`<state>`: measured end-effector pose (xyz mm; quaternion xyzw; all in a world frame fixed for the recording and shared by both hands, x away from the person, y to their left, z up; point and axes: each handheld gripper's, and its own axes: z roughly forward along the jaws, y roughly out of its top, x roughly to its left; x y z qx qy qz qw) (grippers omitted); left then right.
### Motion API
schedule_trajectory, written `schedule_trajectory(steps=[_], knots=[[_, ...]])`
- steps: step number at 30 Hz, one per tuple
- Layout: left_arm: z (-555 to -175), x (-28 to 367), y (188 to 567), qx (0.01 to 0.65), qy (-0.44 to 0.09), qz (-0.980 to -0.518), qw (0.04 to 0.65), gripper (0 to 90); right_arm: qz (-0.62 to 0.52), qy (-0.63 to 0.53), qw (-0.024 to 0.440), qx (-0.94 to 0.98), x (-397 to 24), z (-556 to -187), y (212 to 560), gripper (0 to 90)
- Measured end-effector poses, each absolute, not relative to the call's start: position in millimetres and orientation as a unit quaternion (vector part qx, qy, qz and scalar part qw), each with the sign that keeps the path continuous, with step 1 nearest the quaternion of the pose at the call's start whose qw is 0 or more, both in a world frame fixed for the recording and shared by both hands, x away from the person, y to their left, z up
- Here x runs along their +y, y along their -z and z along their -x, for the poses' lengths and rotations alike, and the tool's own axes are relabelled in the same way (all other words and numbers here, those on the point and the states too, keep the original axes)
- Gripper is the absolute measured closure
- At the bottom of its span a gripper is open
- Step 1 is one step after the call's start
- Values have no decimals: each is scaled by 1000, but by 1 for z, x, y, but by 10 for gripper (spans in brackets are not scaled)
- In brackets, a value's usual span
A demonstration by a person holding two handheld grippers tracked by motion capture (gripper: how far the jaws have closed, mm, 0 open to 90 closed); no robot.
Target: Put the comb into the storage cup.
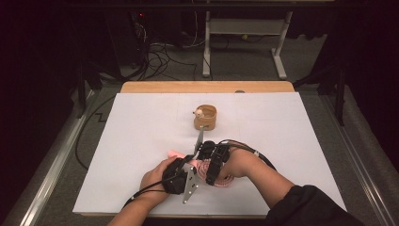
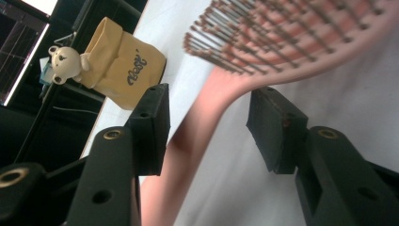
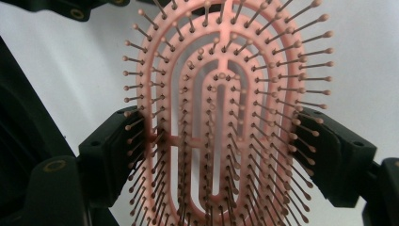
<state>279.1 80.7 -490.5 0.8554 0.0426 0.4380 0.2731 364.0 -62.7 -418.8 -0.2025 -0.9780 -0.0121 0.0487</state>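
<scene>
Nearest me, low over the white table [image 1: 141,136], my right gripper [image 3: 221,155] has its fingers [image 3: 113,150] clamped on both edges of a pink hairbrush [image 3: 221,108], an oval open-slotted head bristling with thin ball-tipped pins. My left gripper [image 2: 207,127] straddles the brush's smooth pink handle, its fingers [image 2: 153,127] half spread with a gap on each side, not gripping. Farther back stands a small tan pouch-shaped holder [image 1: 205,117] with a little white bear figure [image 2: 63,61] at its rim.
</scene>
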Motion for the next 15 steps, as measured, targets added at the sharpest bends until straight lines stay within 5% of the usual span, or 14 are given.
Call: schedule_trajectory(steps=[15], knots=[[-276,77,493,19,-449,-854,262,559,208,6,46,-977,-56,-367,421,206]])
